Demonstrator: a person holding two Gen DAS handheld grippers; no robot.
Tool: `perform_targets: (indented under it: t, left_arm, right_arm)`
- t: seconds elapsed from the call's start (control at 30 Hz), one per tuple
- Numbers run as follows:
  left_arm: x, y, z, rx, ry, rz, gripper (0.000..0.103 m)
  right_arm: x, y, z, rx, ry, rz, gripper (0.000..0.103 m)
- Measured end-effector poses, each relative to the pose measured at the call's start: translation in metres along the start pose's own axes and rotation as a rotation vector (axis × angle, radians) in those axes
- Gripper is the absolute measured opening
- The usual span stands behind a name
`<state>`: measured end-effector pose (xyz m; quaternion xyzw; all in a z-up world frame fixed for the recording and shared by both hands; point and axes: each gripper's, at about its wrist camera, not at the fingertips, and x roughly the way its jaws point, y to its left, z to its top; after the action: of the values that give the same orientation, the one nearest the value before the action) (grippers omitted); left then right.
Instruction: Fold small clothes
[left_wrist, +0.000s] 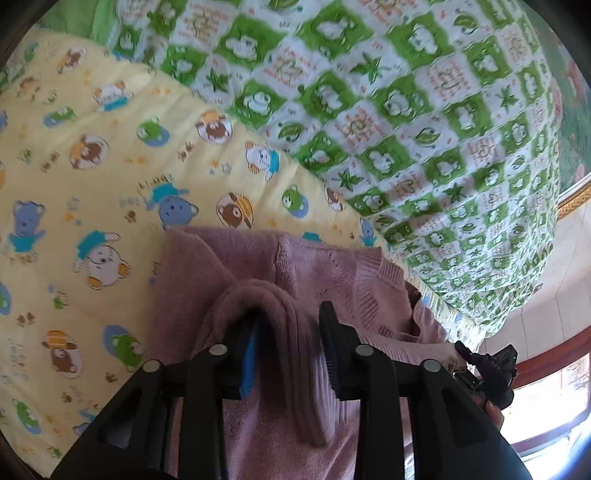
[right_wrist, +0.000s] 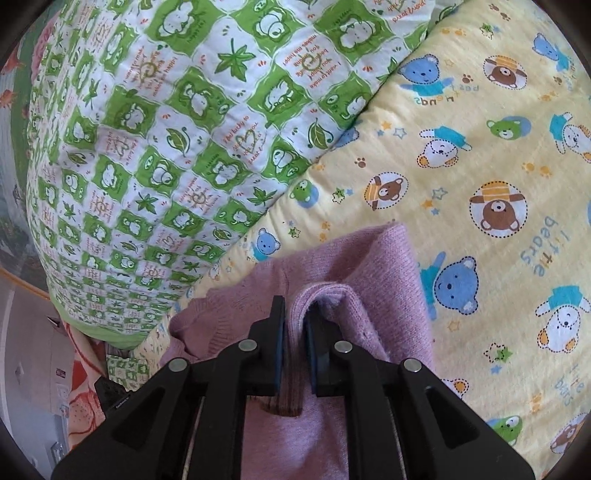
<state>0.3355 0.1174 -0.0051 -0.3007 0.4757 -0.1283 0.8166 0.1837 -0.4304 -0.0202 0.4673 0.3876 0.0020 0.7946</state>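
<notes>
A small mauve knitted sweater (left_wrist: 332, 280) lies on a yellow bear-print sheet (left_wrist: 92, 166). My left gripper (left_wrist: 288, 317) has a ribbed edge of the sweater draped between its fingers; the jaws stand fairly wide around the fold. My right gripper (right_wrist: 295, 314) is shut on a ribbed fold of the same sweater (right_wrist: 369, 266), the blue pads pinching the knit. The right gripper also shows at the lower right of the left wrist view (left_wrist: 487, 369).
A green-and-white checked quilt (left_wrist: 406, 110) is bunched along the far side of the sheet and also fills the upper left of the right wrist view (right_wrist: 166, 147). The yellow sheet (right_wrist: 498, 184) spreads to the right. A window (left_wrist: 554, 406) and tiled floor lie beyond the bed edge.
</notes>
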Motion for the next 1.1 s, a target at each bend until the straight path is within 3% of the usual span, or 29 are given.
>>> perform_targets:
  t: [0.07, 0.13, 0.27, 0.33, 0.4, 0.57, 0.63, 0.7, 0.83, 0.9, 1.0, 1.03, 1.07, 1.1]
  left_arm:
    - [-0.013, -0.001, -0.001, 0.002, -0.022, 0.008, 0.038]
    - [-0.028, -0.006, -0.006, 0.025, -0.042, 0.025, 0.039]
    - [-0.050, -0.026, -0.025, 0.097, -0.040, 0.004, 0.039]
    - [-0.051, -0.046, -0.043, 0.161, -0.006, -0.040, 0.042]
    - [-0.037, -0.070, -0.066, 0.235, 0.065, -0.072, 0.050]
    - [0.021, -0.114, -0.115, 0.419, 0.221, -0.059, 0.050]
    - [0.040, -0.113, -0.117, 0.420, 0.244, -0.033, 0.049]
    - [0.053, -0.103, -0.107, 0.393, 0.239, -0.008, 0.045]
    - [0.057, -0.083, -0.066, 0.372, 0.177, 0.046, 0.029]
    - [0.052, -0.073, -0.042, 0.355, 0.114, 0.110, 0.029]
    - [0.045, -0.046, -0.007, 0.270, 0.042, 0.176, 0.030]
    - [0.044, -0.036, 0.002, 0.237, 0.027, 0.205, 0.026]
    - [0.043, -0.023, 0.011, 0.184, 0.021, 0.200, 0.017]
    - [0.042, -0.014, 0.016, 0.146, 0.019, 0.181, 0.015]
  right_arm:
    - [-0.009, 0.003, -0.001, 0.018, -0.015, 0.028, 0.024]
    - [-0.023, 0.008, -0.002, 0.017, -0.059, 0.041, 0.040]
    - [-0.049, 0.023, -0.013, -0.036, -0.115, 0.071, 0.042]
    - [-0.052, 0.036, -0.025, -0.096, -0.099, 0.077, 0.042]
    - [-0.046, 0.055, -0.046, -0.196, -0.052, 0.083, 0.042]
    - [0.003, 0.093, -0.104, -0.455, 0.181, 0.080, 0.042]
    - [0.030, 0.097, -0.121, -0.517, 0.296, 0.084, 0.042]
    - [0.051, 0.093, -0.124, -0.554, 0.349, 0.048, 0.042]
    - [0.068, 0.072, -0.086, -0.520, 0.261, -0.019, 0.038]
    - [0.065, 0.061, -0.057, -0.458, 0.167, -0.019, 0.032]
    - [0.064, 0.052, -0.028, -0.428, 0.047, -0.099, 0.027]
    - [0.064, 0.050, -0.020, -0.440, -0.003, -0.145, 0.027]
    - [0.065, 0.047, -0.016, -0.438, -0.021, -0.169, 0.027]
    - [0.066, 0.043, -0.011, -0.420, -0.029, -0.171, 0.026]
